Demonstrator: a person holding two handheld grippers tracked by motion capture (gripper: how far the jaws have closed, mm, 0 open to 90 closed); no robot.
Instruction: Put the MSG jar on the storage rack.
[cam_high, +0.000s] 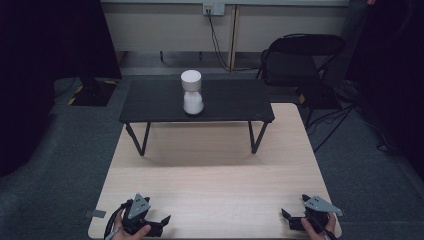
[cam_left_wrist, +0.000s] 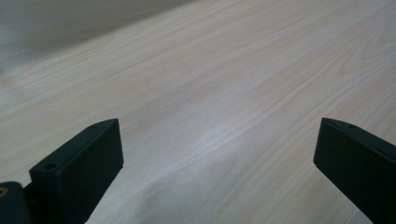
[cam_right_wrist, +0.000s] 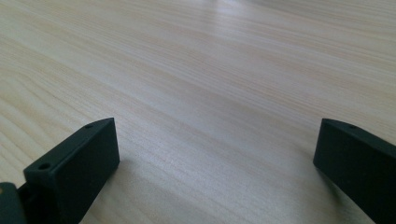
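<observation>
White object (cam_high: 191, 92): we see it upright on the small black table (cam_high: 150, 102), well apart from both grippers.
Left gripper (cam_high: 159, 223): jaws spread, holding nothing, low at the wooden table's (cam_high: 210, 170) near edge.
Right gripper (cam_high: 287, 216): likewise spread, holding nothing.

High view: fixed above person's side, facing forward and down; takes in whole light wood bench (cam_high: 210, 170), small black table (cam_high: 197, 102) at far end, floor and wall beyond. Left gripper view: rides low, very near bench top (cam_left_wrist: 224, 93), looking along own jaws, set wide apart. Right gripper view: same low, close angle over wood grain (cam_right_wrist: 210, 84). All three share bench surface near front edge.
</observation>
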